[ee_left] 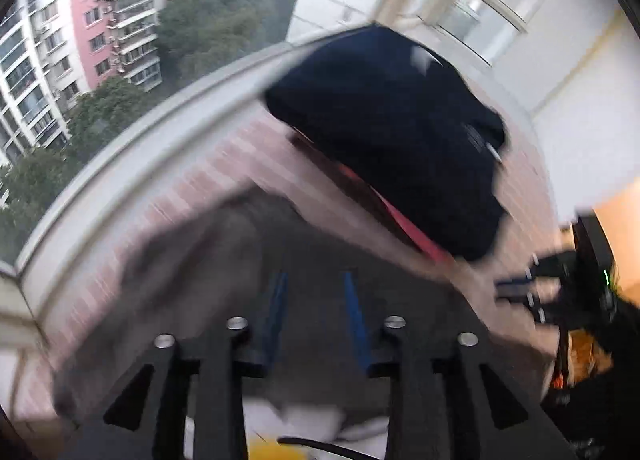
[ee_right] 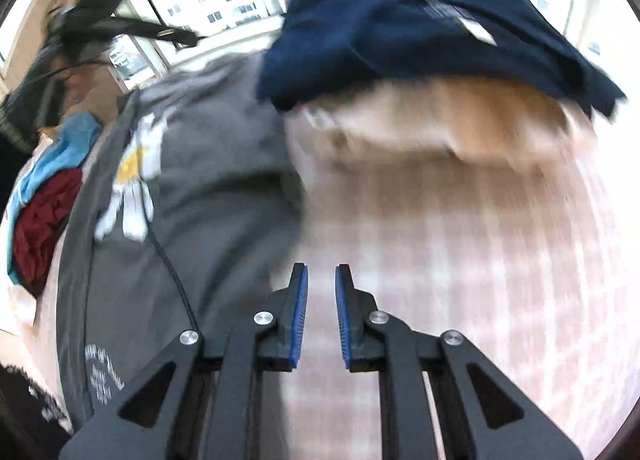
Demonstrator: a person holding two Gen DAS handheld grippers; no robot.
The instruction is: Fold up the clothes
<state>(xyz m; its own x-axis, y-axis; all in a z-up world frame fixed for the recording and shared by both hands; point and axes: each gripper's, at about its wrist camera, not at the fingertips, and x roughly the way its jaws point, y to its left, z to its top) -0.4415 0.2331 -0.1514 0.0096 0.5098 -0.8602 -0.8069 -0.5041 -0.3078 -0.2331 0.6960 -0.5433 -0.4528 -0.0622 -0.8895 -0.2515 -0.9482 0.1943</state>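
Note:
A grey T-shirt with a white daisy print (ee_right: 176, 195) lies spread on a pink checked cloth (ee_right: 460, 260). In the left wrist view the grey shirt (ee_left: 224, 260) lies under and between the fingers of my left gripper (ee_left: 316, 280), which stands open with a wide gap. My right gripper (ee_right: 321, 272) is open with a narrow gap and empty, over the checked cloth just right of the shirt's edge. It also shows at the right edge of the left wrist view (ee_left: 520, 292). A folded navy garment (ee_right: 420, 31) tops a pile beyond.
Under the navy garment (ee_left: 392, 131) lie a beige one (ee_right: 432, 119) and a red one (ee_left: 400, 219). Blue (ee_right: 64, 147) and dark red (ee_right: 40, 219) clothes sit at the left. A window sill (ee_left: 160, 139) borders the far side. Both views are motion-blurred.

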